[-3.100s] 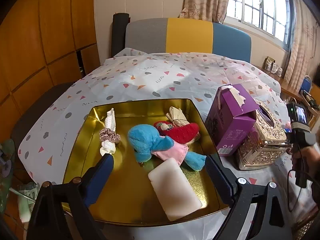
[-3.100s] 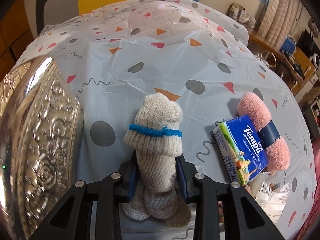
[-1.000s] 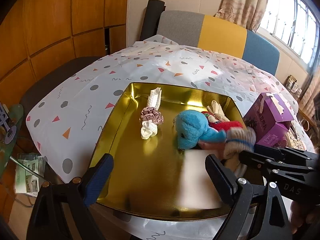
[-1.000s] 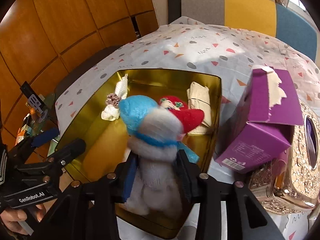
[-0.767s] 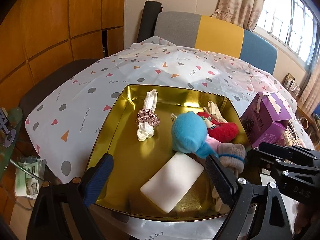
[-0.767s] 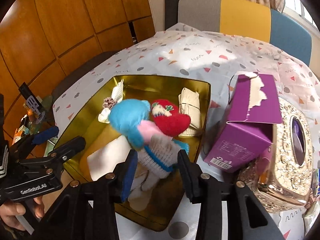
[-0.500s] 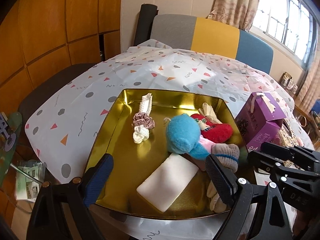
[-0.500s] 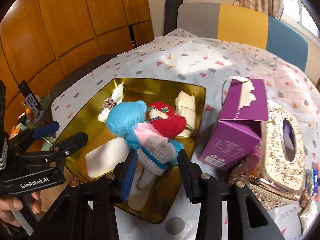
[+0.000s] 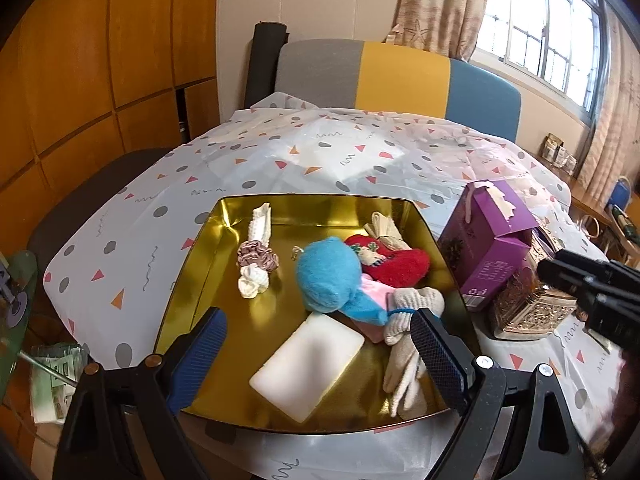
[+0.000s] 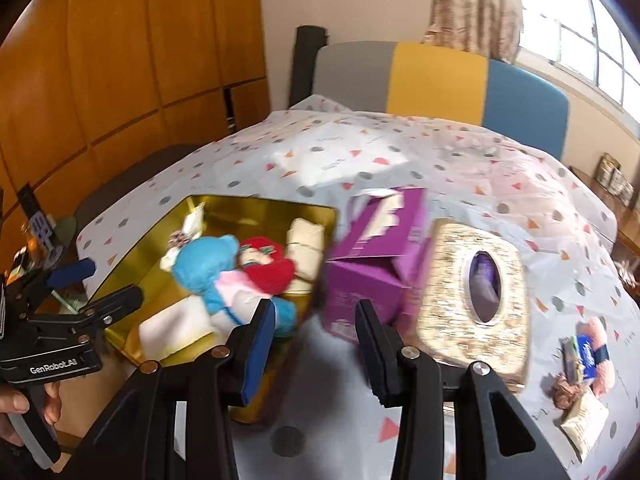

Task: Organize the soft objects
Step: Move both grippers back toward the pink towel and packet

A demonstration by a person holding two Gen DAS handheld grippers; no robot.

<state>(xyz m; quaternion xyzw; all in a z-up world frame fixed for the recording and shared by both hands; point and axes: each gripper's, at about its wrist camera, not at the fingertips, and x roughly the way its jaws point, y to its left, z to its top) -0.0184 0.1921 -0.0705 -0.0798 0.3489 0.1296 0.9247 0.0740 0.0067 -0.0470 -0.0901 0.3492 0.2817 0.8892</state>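
A gold tray (image 9: 320, 199) holds a blue plush (image 9: 328, 276), a red heart plush (image 9: 396, 266), a white pad (image 9: 308, 364), a scrunchie on a white roll (image 9: 256, 254) and folded beige cloth (image 9: 386, 226). A beige sock bundle with a blue band (image 9: 412, 308) lies at the tray's near right, against the blue plush. My left gripper (image 9: 318, 320) hovers open over the tray's near edge, empty. My right gripper (image 10: 316, 308) stands open and empty above the gap between tray (image 10: 256, 204) and purple box (image 10: 372, 256); in the left wrist view the right gripper (image 9: 592, 288) shows at the right edge.
A torn purple box (image 9: 492, 240) stands right of the tray, with an ornate gold tissue box (image 10: 476, 280) beyond it. A pink towel roll (image 10: 600, 344) with a tissue pack and small packets (image 10: 584, 416) lie at the far right. A patterned cloth covers the table.
The right gripper carried the sock bundle over the tray and let it go; the bundle now lies in the tray. The right gripper has since drawn back up and to the right.
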